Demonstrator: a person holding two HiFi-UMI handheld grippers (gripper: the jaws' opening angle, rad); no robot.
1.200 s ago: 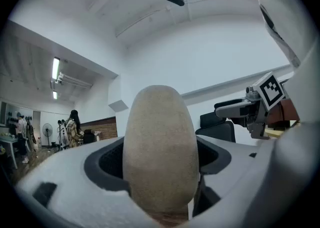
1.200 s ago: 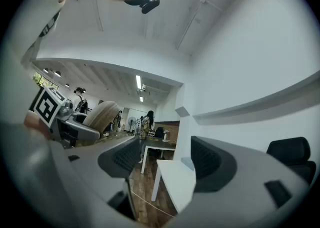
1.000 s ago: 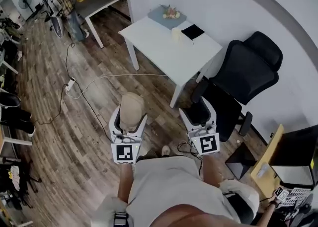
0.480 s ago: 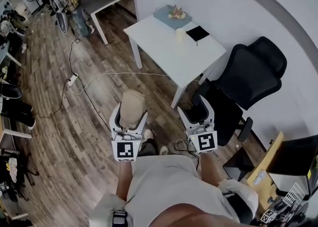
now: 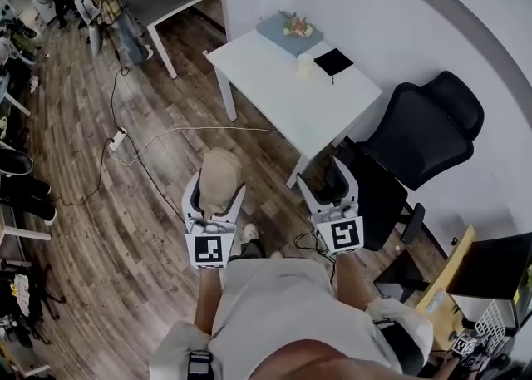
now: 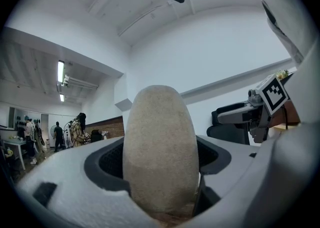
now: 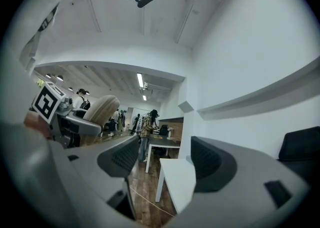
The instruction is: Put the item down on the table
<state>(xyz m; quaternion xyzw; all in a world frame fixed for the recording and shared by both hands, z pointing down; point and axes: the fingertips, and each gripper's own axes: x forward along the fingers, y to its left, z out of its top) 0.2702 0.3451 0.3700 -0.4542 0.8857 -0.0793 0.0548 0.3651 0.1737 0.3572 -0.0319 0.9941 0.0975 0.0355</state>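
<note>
Little has changed in my hands since a second ago. My left gripper still carries the tan oval item upright over the wood floor, and my right gripper still rides level beside it.

The room under me has shifted. In the head view the white table sits slightly further right and lower, and the black office chair has slid toward the right edge. A pale shoe has come up just beside the left gripper's marker cube.

At the far corner of the white table lies a grey-blue tray. A small pinkish, leafy thing rests on it, but I cannot tell what it is. Near the tray stands a pale cup, whose inside I cannot see, and a flat black pad lies just beside the cup.

My left jaws are clamped on the lower part of the tan oval item, and its rounded top stands clear above them. The item hangs in the air, well short of the white table, and touches only those jaws.

My right jaws stand wide apart and hold nothing, with the dark ribbed pads bare. Between them I see only the table's near corner and the floor, well apart from the jaws.
</note>
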